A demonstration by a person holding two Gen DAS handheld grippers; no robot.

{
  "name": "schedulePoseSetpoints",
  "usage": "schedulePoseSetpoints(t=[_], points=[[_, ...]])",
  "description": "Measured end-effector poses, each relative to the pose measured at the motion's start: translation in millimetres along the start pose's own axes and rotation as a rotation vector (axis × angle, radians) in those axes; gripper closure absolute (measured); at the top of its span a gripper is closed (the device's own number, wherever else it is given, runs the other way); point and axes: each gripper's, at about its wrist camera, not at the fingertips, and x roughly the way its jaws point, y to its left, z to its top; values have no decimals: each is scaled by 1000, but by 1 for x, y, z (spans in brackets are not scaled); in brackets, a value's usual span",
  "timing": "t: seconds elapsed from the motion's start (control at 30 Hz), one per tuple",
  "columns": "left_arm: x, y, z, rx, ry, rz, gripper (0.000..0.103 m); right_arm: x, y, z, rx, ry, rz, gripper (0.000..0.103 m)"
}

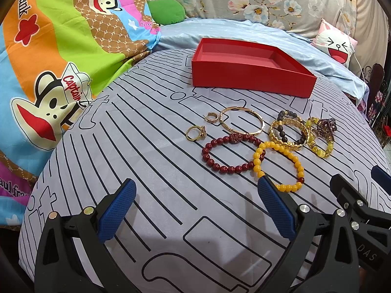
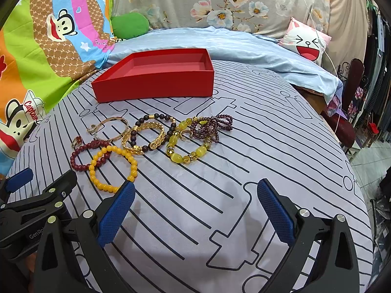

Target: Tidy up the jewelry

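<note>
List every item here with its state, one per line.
Red box: open, empty.
Left gripper: open, empty.
Right gripper: open, empty.
Yellow bracelet: on the bed, overlapping the red bracelet.
Gold bangle: lying flat.
Gold chain bracelet: crossed with the dark bead bracelet.
Purple bracelet: bunched up.
Ring: loose.
</note>
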Motion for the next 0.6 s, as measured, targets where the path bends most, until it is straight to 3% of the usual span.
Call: schedulePoseSetpoints(t=[0.6], points=[[0, -2, 0, 2, -2, 0, 8, 0, -2, -1, 6, 5, 1, 6]])
